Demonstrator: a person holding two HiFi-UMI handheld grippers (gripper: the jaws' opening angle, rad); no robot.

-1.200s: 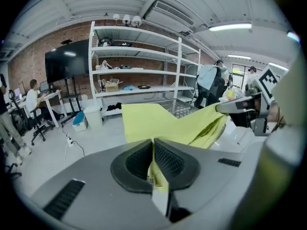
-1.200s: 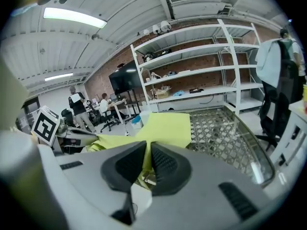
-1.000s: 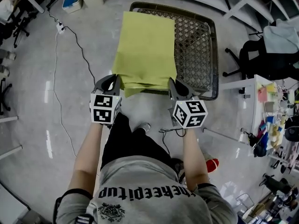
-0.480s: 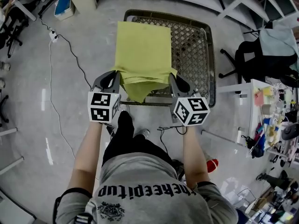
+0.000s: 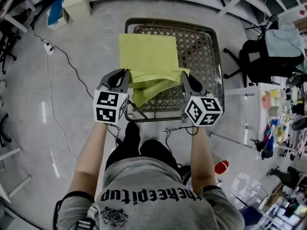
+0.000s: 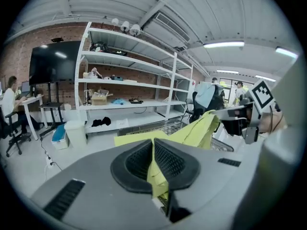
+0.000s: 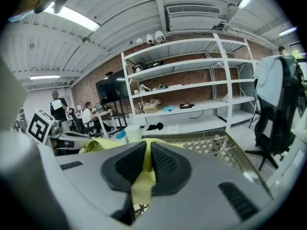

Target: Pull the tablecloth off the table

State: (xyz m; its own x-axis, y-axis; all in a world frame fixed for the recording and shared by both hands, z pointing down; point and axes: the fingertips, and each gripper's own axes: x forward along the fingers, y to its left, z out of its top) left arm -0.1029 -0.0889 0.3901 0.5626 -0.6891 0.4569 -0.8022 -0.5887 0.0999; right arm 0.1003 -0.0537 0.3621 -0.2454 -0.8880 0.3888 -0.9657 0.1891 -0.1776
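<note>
Loosely, tablecloth [image 5: 147, 54] bunched, on mesh table [image 5: 199, 48]

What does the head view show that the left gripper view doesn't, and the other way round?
Head view only: from above, the tablecloth covers the left part of the table, with bare mesh on the right. The left tongs and right tongs each hold a near corner.

Left gripper view only: white shelving, a dark screen on the brick wall, and the left tongs' pads shut on a yellow fold.

Both: the yellow tablecloth, the mesh table and the right tongs.
</note>
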